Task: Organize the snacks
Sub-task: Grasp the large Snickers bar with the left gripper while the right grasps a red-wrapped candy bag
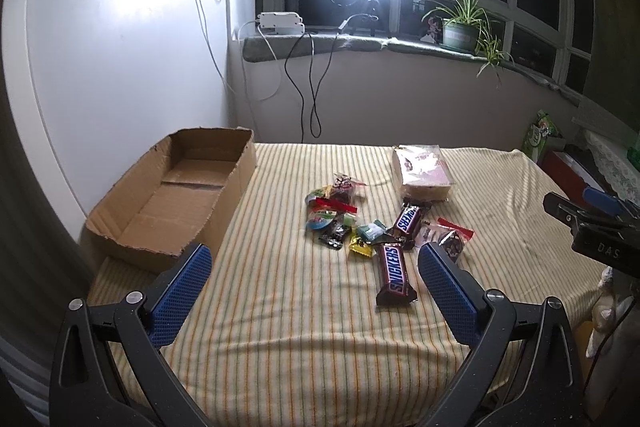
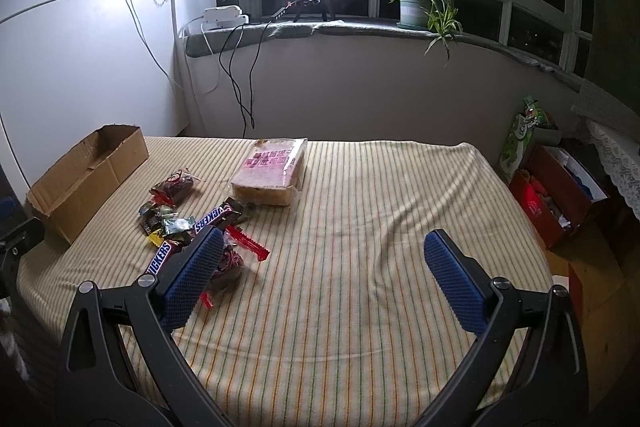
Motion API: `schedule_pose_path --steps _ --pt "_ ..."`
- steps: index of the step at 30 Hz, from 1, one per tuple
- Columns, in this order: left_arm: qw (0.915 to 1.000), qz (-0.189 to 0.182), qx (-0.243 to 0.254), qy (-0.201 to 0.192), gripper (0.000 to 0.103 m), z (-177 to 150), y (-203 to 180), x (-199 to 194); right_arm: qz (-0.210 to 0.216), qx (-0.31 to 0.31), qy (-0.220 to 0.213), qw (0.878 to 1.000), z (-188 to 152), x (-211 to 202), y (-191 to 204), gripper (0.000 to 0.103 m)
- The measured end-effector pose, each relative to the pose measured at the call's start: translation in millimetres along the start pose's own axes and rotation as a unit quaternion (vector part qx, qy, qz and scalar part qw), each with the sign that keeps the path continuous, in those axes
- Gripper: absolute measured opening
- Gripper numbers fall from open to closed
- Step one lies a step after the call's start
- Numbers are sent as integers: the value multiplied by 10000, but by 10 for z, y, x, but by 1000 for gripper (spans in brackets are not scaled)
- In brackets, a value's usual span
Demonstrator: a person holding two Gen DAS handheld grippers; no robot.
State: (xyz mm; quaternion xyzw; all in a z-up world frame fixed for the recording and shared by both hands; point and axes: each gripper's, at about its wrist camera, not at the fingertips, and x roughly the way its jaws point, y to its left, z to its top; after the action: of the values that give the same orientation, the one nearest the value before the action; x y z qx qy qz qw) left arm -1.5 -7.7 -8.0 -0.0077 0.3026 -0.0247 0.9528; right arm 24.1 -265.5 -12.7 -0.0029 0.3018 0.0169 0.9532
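Both our tools, left tool (image 1: 314,269) and right tool (image 2: 324,255), hang open and empty over the striped desk (image 2: 360,187). We risk snagging crinkly wrappers in the snacks (image 1: 344,223) and dragging neighbours, missing the box (image 1: 172,195).

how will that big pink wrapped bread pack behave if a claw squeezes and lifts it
The bread pack looks soft: sliced loaf shows through loose clear wrap, so it would probably squash under a firm pinch. The glossy film may be slippery and crinkle. It lies flat and broad on the striped cloth, so it is unlikely to roll or tip, and seems light for its bulk.

Two Snickers bars (image 1: 393,274), one cardboard box (image 1: 172,195), one bread pack (image 1: 423,169).
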Motion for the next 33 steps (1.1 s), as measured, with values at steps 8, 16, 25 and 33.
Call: schedule_pose_path --steps 8,16,25,33 --pt "9988 -338 40 341 90 -81 -49 201 598 -8 482 9970 -53 255 84 79" --pt "9918 -937 -5 868 65 -185 -127 503 1454 144 1354 9800 -225 688 327 65" --pt "9808 -1484 -88 1264 55 -232 -244 804 1688 361 1961 9653 -251 1115 548 65" --pt "9733 -1712 -86 1528 42 -253 -306 1087 1843 609 2247 9549 -239 1361 563 64"
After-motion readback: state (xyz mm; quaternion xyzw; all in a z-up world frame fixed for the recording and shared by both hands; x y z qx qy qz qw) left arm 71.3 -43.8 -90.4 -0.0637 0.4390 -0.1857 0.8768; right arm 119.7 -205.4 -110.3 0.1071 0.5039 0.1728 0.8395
